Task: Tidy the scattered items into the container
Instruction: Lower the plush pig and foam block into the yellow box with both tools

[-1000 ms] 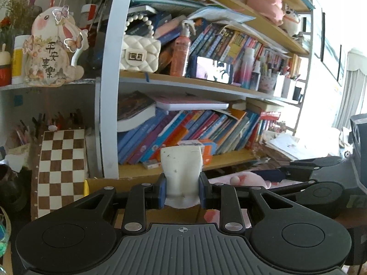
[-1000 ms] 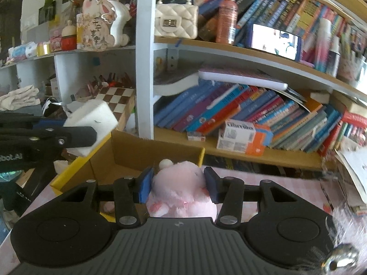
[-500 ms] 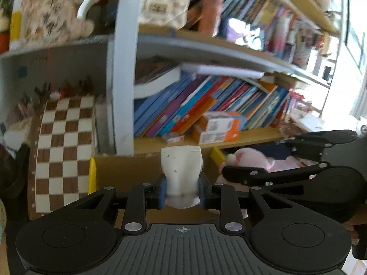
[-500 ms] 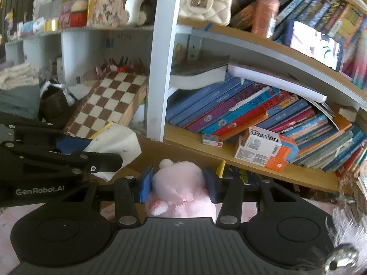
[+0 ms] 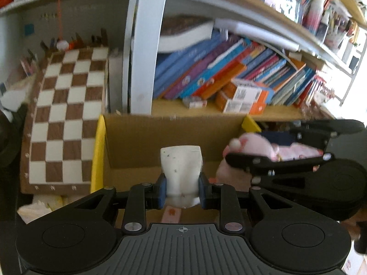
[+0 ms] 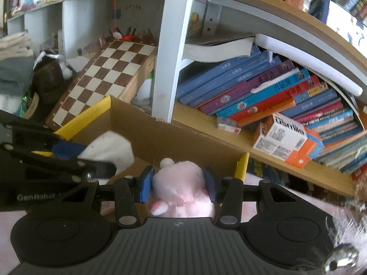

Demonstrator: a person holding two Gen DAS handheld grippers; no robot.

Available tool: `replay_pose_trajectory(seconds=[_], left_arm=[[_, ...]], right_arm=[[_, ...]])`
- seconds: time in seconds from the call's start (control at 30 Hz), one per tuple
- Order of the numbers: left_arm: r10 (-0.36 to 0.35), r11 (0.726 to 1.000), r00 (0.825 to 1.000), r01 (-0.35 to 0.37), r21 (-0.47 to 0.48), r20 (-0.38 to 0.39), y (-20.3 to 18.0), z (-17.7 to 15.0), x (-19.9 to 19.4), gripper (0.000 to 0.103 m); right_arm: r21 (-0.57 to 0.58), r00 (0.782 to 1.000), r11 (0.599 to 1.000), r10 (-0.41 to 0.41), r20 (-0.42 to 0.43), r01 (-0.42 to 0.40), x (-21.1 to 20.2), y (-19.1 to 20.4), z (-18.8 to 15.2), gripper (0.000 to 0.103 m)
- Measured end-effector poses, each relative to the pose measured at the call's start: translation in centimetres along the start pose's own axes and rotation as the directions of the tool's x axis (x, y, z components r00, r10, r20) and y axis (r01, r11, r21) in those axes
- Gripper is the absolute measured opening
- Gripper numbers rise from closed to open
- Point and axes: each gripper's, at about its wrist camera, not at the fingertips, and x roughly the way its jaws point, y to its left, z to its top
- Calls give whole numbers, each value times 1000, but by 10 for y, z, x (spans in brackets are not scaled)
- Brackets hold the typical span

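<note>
The left gripper (image 5: 181, 191) was clamped on a white sponge block (image 5: 181, 169), low in the centre of its frame, held over the open cardboard box (image 5: 142, 142) with yellow flaps. The right gripper (image 6: 177, 186) squeezed a pink plush toy (image 6: 180, 183) at lower centre, also above the box. A chessboard (image 5: 66, 119) leaned at the left, slanted books (image 6: 263, 87) filling the shelf behind.
</note>
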Motion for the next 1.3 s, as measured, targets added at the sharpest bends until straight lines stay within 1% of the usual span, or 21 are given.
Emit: replay_pose_trajectory(seconds=[0.13, 0.37, 0.4, 0.5, 0.57, 0.67, 0.7, 0.73, 0.8, 0.93, 1.23, 1.3], left_arm=[[3, 1000, 999, -3, -3, -34, 1, -3, 9, 26], [11, 1000, 997, -9, 20, -70, 0, -7, 13, 26], [12, 1000, 997, -10, 26, -74, 0, -7, 13, 26], [15, 999, 996, -11, 47, -88, -2, -9, 14, 26], [17, 998, 995, -11, 59, -101, -3, -11, 16, 26], [19, 998, 993, -11, 66, -113, -5, -13, 19, 26], [19, 998, 993, -11, 67, -115, -5, -13, 20, 26], [21, 998, 993, -13, 69, -117, -5, -14, 20, 27], [24, 997, 992, -15, 72, -120, -4, -15, 20, 26], [29, 997, 992, -20, 73, -124, -2, -16, 21, 26], [30, 997, 990, -20, 74, -135, -2, -18, 25, 27], [32, 997, 990, -22, 73, -135, -2, -18, 25, 28]], right_arm=[[-48, 1000, 999, 7, -3, -8, 6, 2, 4, 44], [-79, 1000, 997, 20, -6, -21, 18, 6, 11, 44], [-76, 1000, 997, 25, 0, -25, 19, 6, 13, 44], [-40, 997, 998, 50, 52, -48, 11, 3, 22, 43], [-47, 996, 997, 66, 62, -63, 9, 4, 27, 43], [-79, 997, 994, 73, 28, -71, 17, 11, 28, 40], [-89, 998, 994, 65, 10, -64, 22, 13, 26, 32], [-97, 999, 994, 51, -4, -51, 27, 14, 24, 30], [-96, 999, 995, 27, -33, -30, 37, 14, 20, 30], [-86, 998, 996, 17, -68, -23, 48, 11, 16, 30], [-64, 994, 997, 36, -100, -43, 50, 11, 10, 30], [-63, 993, 997, 38, -114, -45, 51, 11, 8, 34]])
